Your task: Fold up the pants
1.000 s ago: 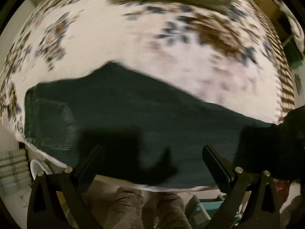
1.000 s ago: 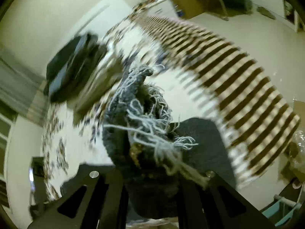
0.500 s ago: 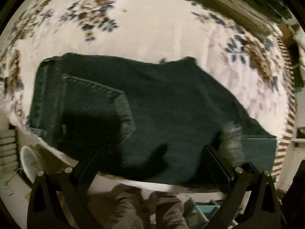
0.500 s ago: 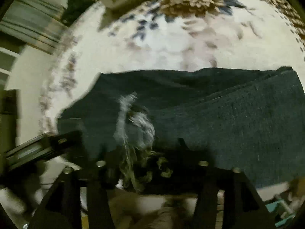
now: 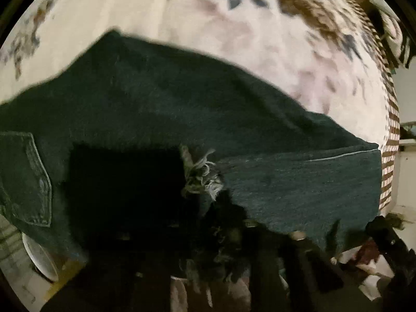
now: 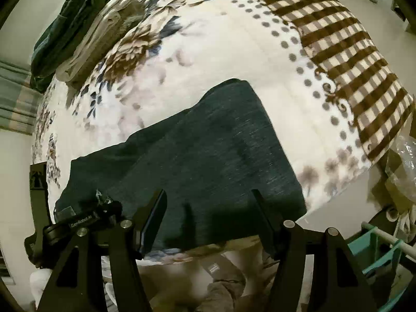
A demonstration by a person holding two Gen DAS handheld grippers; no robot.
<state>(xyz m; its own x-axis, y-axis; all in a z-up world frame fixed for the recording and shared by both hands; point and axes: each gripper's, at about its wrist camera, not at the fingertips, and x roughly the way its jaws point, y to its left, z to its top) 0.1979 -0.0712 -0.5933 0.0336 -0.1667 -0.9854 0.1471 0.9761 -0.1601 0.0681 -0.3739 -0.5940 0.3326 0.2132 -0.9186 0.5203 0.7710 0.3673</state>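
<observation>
Dark green jeans lie on the flowered bedspread, the leg end folded back over the seat. In the left wrist view the jeans show a back pocket at left and a frayed hem in the middle. My left gripper is seen in the right wrist view at the frayed hem, on the near left edge of the jeans; its own view is too dark to show its fingers. My right gripper is open and empty over the jeans' near edge.
A stack of folded clothes lies at the far left of the bed. A brown checked border runs along the bed's right side. A teal crate stands on the floor at right. A white bowl sits below the bed's edge.
The right gripper has let go of the frayed leg end and opened. The leg now lies folded over the jeans. The left gripper has come down onto the hem.
</observation>
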